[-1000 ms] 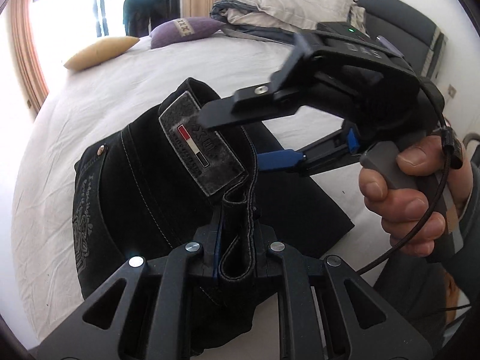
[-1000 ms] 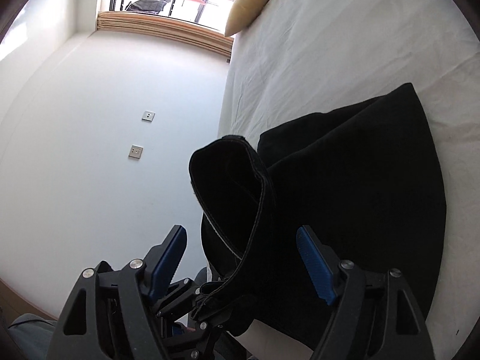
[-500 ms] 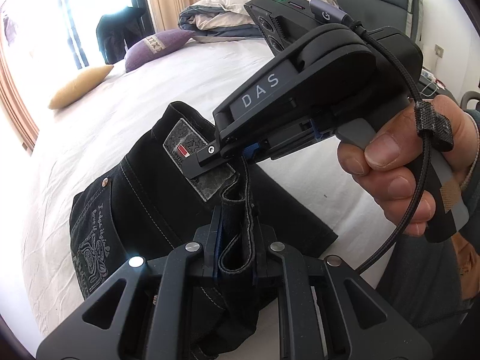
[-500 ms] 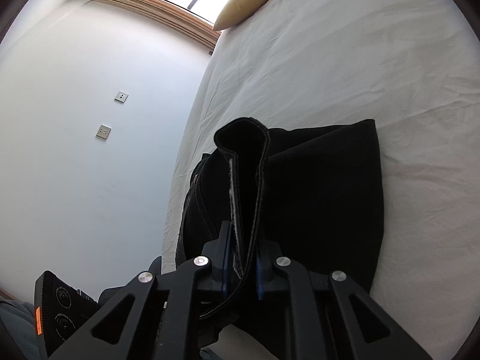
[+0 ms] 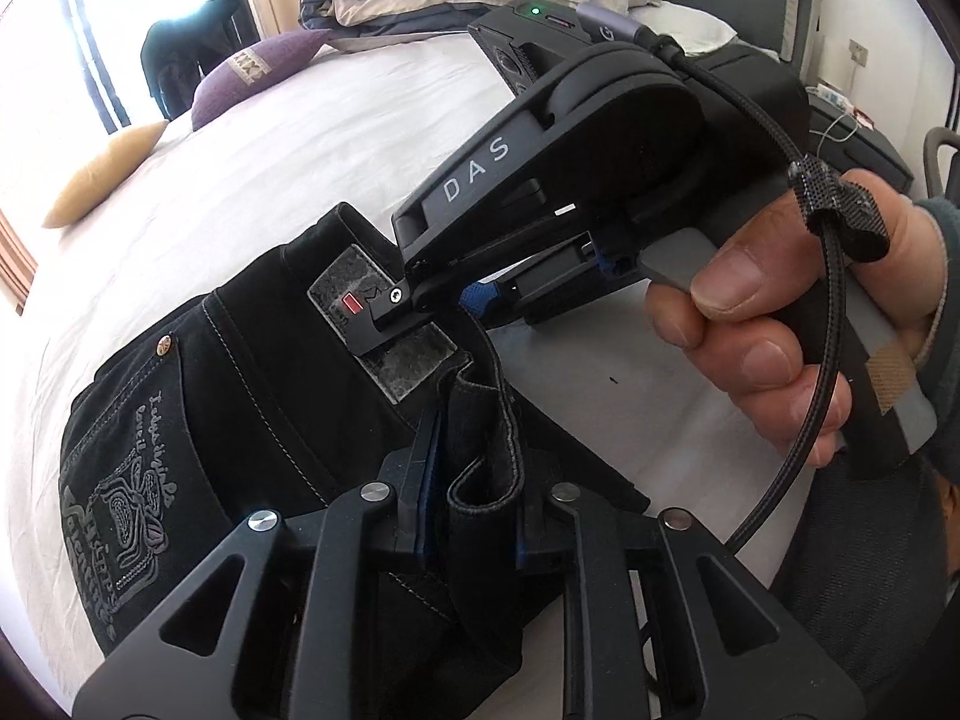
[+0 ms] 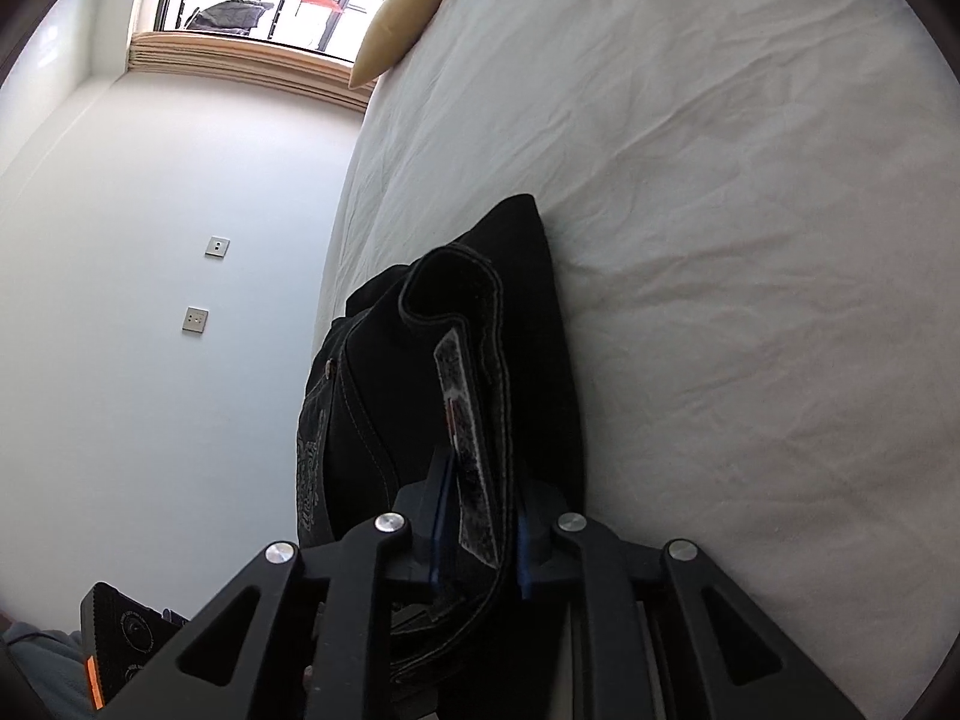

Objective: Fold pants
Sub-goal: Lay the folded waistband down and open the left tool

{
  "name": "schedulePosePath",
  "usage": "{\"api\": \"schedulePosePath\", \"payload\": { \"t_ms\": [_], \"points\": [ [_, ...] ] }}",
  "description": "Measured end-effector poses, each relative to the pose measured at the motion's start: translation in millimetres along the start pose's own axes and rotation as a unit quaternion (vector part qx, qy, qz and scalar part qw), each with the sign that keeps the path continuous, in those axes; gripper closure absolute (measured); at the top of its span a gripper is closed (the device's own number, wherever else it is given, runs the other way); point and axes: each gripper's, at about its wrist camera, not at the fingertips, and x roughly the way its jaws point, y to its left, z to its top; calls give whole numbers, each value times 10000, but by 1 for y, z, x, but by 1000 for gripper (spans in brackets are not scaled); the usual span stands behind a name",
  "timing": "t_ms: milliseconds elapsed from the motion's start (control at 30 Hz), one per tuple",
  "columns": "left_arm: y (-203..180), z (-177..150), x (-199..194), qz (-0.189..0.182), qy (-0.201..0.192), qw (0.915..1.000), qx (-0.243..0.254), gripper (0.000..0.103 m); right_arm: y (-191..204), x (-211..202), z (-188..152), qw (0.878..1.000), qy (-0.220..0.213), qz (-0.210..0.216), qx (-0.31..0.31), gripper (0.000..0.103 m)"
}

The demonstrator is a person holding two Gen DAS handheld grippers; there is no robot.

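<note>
Black pants point(image 5: 240, 396) lie bunched near the bed's point(image 5: 312, 138) front edge, waistband lifted. Left gripper point(image 5: 474, 498) is clamped on a waistband fold; right gripper point(image 6: 477, 534) is clamped on the waistband at its grey patch point(image 5: 384, 324). A yellow pillow point(image 5: 102, 171) and a purple pillow point(image 5: 258, 60) sit toward the far edge.

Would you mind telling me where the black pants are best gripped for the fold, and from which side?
Grip the black pants at the thick stitched waistband, coming in from the bed's near edge. It stands up as a firm doubled ridge; the left gripper and right gripper already pinch it there.
</note>
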Motion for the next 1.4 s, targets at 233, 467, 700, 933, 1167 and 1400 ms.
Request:
{"api": "schedulePosePath", "payload": {
  "t_ms": [233, 467, 700, 933, 1167, 1400],
  "points": [
    [14, -5, -64, -792, -457, 9950, -407, 39, 22, -44, 1, 9968, -681, -403, -67, 52],
    [108, -22, -84, -619, -804, 9840, -1464, 39, 89, -27, 4, 9922, -583, 682, -867, 52],
    [184, -32, -51, -1052, -696, 9679, -2176, 39, 48, 44, 18, 9962, 235, 822, -151, 52],
    [220, -72, -23, -1534, -596, 9459, -2796, 39, 33, 24, -30, 9958, 673, 554, -286, 52],
    [244, -96, -33, -2185, -640, 9256, -3025, 39, 24, -4, -63, 9971, 489, 563, -148, 50],
    [215, -147, -68, -2560, -651, 9190, -2927, 39, 44, -18, -67, 9990, 105, 312, -310, 44]
  ]
}}
